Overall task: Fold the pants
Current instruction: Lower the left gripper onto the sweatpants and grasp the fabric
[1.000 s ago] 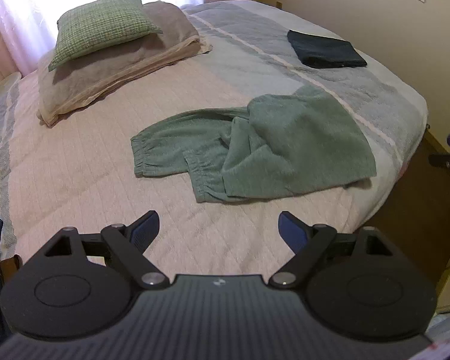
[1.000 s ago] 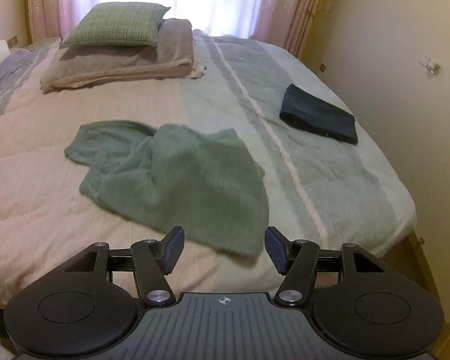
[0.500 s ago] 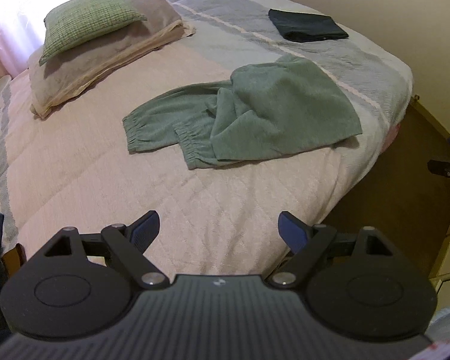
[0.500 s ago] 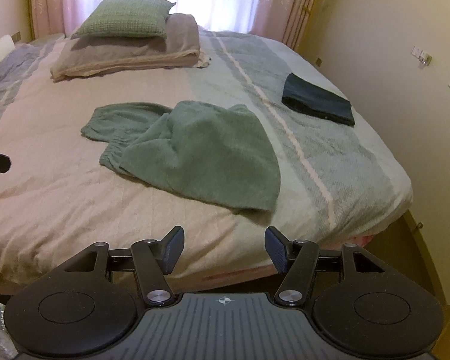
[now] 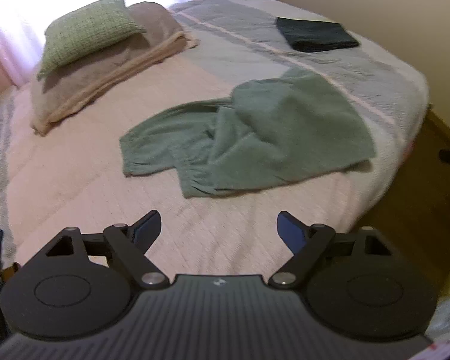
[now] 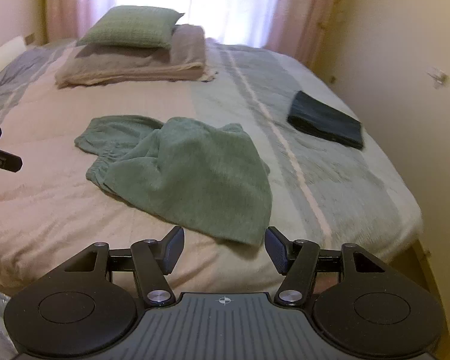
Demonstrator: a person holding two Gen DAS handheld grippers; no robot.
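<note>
Bedroom scene, both wrist views, arranged from near to far. Nearest the cameras, my left gripper (image 5: 218,228) and my right gripper (image 6: 224,246) each hung over the foot end of the pink-and-grey striped quilted bedspread (image 5: 75,180), fingers spread wide and holding nothing. Beyond them, ahead and touching neither gripper, lay the crumpled sage-green fleece pants (image 6: 189,174). In the left view the pants (image 5: 249,144) sat ahead and to the right of my left gripper, their long axis running roughly across the view: two elastic-cuffed leg ends pointed left, toward the middle of the bed, while the broad upper part lay toward the bed's right edge. One portion was doubled over the legs, so the garment was not yet spread flat. In the right view the nearest corner of the broad part lay just beyond my right gripper's fingertips, slightly right of centre; I judged the right gripper the nearer to the pants, and the left better placed for the cuffs. Folding had not begun, by my reading; flattening would likely come first. Farther off, a dark navy folded cloth (image 6: 325,120) rested near the bed's right edge, well apart from the pants. Farthest, a green woven cushion (image 6: 132,27) topped a stack of taupe folded blankets (image 6: 141,66) before pink curtains (image 6: 297,9).
</note>
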